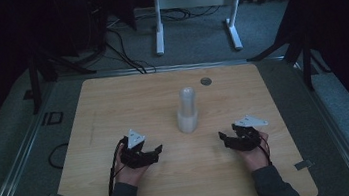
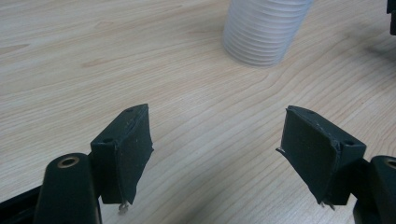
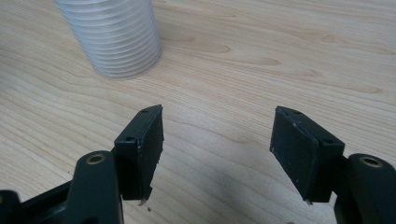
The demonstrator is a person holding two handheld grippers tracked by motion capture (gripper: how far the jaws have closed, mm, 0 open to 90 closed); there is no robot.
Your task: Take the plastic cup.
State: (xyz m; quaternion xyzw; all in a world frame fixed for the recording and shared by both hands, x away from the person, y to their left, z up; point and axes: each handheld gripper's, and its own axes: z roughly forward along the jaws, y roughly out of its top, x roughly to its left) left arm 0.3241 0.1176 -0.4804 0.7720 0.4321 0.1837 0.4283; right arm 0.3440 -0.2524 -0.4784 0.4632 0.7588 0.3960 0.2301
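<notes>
A stack of translucent white cups (image 1: 187, 110) stands upside down near the middle of the wooden table (image 1: 112, 100). My left gripper (image 1: 155, 152) rests low on the table to the stack's front left, jaws open with bare wood between them. The right gripper (image 1: 223, 137) sits to the stack's front right, also open and holding nothing. In the left gripper view the ribbed stack (image 2: 264, 30) is ahead and to the right of the open jaws (image 2: 217, 140). In the right gripper view the stack (image 3: 112, 37) is ahead on the left of the open jaws (image 3: 217, 137).
A small grey round disc (image 1: 205, 80) lies near the table's far edge. Beyond the table stand a white desk frame (image 1: 193, 0) and cables on the floor. Dark stands flank the table on both sides.
</notes>
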